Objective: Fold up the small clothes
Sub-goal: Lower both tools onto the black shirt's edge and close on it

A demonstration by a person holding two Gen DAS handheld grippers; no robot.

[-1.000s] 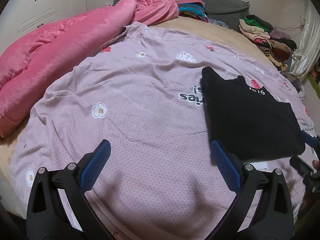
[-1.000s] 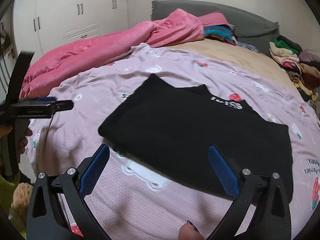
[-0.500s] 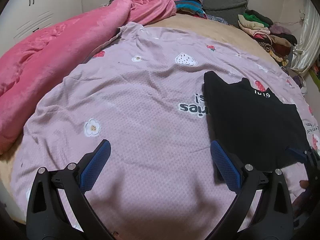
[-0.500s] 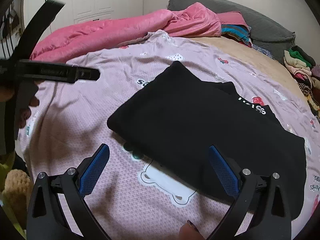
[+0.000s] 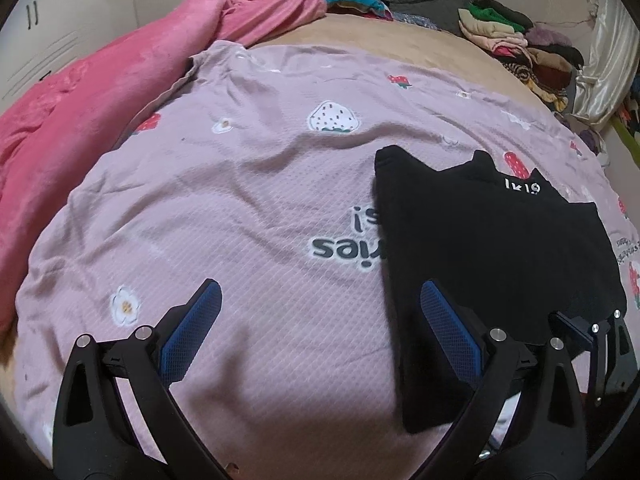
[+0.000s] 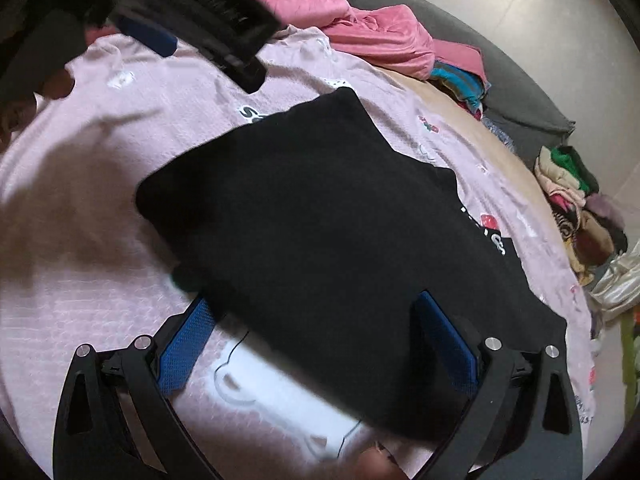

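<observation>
Both grippers spread wide, holding nothing: left gripper [image 5: 318, 320] over the pink sheet [image 5: 248, 200], right gripper [image 6: 316, 334] low over, maybe touching, the black garment [image 6: 320, 220].

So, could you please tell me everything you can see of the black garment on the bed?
The black garment is a soft, matte knit, already folded into a rough rectangle with a thick rounded fold on its left edge. White lettering shows near its far end. It lies flat on the lilac printed sheet, covering part of the print. Both grippers are open; the right gripper straddles its near edge.
</observation>
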